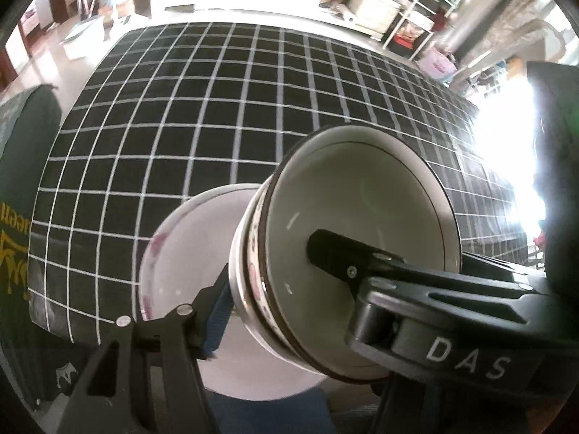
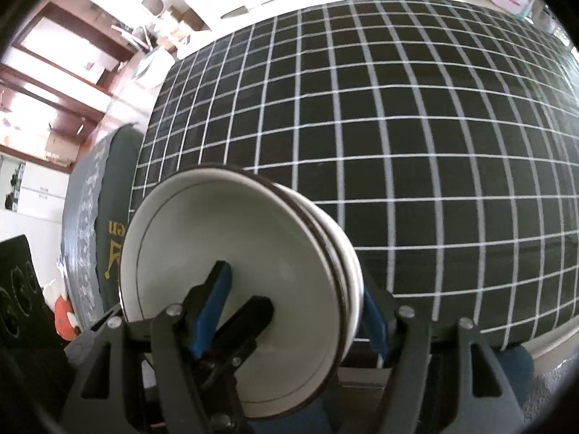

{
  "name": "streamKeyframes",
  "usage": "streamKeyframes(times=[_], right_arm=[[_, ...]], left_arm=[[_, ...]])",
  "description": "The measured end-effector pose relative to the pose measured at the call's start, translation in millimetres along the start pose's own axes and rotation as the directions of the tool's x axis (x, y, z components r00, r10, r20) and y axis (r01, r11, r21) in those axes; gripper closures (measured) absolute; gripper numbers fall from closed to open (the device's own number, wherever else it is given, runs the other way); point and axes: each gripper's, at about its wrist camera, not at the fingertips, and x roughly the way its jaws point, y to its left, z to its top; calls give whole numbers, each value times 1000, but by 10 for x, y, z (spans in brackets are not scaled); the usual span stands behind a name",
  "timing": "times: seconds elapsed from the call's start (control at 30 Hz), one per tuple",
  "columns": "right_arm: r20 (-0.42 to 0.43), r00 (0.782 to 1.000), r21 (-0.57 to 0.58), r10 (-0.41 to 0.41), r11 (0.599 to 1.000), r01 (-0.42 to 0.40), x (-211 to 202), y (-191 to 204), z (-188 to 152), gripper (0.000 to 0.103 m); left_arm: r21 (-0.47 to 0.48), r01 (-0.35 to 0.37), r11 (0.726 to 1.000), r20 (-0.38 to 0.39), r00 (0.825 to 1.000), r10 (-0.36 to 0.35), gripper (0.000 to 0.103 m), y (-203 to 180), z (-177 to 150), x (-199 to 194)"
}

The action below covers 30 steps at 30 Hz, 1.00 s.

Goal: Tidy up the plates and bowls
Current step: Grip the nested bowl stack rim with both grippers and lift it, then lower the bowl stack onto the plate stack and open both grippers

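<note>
- The bench (image 2: 416, 137), under a black cloth with a white grid, fills the upper and right part of both views; the part in view carries nothing, so there is room to set dishes down.
- A stack of nested bowls (image 2: 231, 289), white with dark rims, is held on edge off the bench, at lower left of the right wrist view and lower centre of the left wrist view. At least three rims show. The innermost bowl looks empty; what lies between the others is hidden.
- A pale plate (image 1: 181, 253) with pink marks sits behind the stack at lower left of the left wrist view. It looks bare; whether it touches the bowls cannot be told.
- The right gripper (image 2: 289, 311) pinches the stack, one finger inside the innermost bowl, the other against the outside.
- The left gripper (image 1: 275, 289) also clamps the stack across its wall.
- Judgement: the step is carrying the stack to its resting place. Both grips should stay firm, the stack should be tipped level before lowering, and one gripper should let go only once the base rests flat, lest the bowls slide apart.
</note>
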Motion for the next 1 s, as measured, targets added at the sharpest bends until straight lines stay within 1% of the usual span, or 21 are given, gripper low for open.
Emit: streamKeyframes(times=[0.07, 0.2, 0.37, 0.6, 0.87, 1.0], right_arm=[[-13, 1000, -6, -1, 1000, 1, 88, 60, 35, 32], [-33, 999, -17, -7, 1000, 6, 263, 167, 72, 32], [-33, 999, -34, -20, 999, 19, 337, 215, 69, 32], [-7, 1000, -50, -28, 998, 28, 333, 184, 63, 32], [-3, 1000, -38, 12, 999, -13, 318, 94, 16, 32], [3, 1000, -34, 19, 999, -19, 308, 72, 3, 32]], left_arm=[[-13, -5, 1000, -7, 1000, 5, 42, 137, -4, 35], [-29, -9, 1000, -15, 1000, 8, 42, 284, 35, 118], [-37, -11, 999, -10, 1000, 11, 42, 350, 31, 220], [-32, -13, 999, 6, 1000, 14, 42, 306, 29, 256], [-11, -32, 999, 22, 999, 32, 43, 226, -14, 252], [-2, -43, 999, 25, 999, 43, 44, 206, -23, 248]])
